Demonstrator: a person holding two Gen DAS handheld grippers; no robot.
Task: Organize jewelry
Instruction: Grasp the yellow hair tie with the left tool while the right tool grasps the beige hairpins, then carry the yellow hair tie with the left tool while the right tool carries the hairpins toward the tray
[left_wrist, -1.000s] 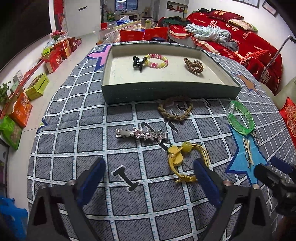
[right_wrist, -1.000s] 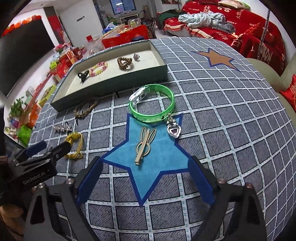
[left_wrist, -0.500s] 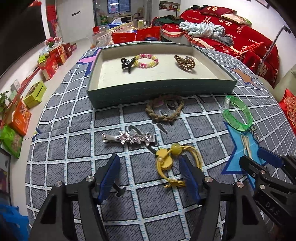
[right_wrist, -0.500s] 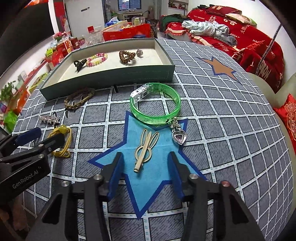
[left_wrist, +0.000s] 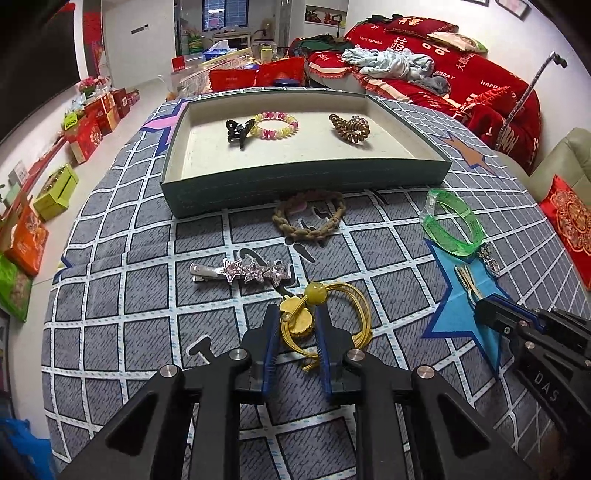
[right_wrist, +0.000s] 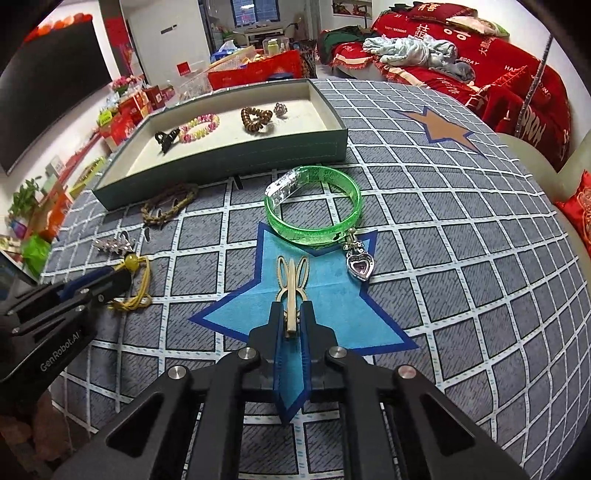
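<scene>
Both hand-held grippers are closing on jewelry near the table's front edge. Left gripper (left_wrist: 294, 312) has its fingers either side of the yellow hair tie (left_wrist: 325, 317), seemingly pinching its charm. Right gripper (right_wrist: 291, 314) clamps the stem of the gold rabbit hairpin (right_wrist: 291, 286) on the blue star (right_wrist: 332, 317). This looks like the pickup step; next, lift both and carry them to the green tray (left_wrist: 306, 184) at the far edge.
</scene>
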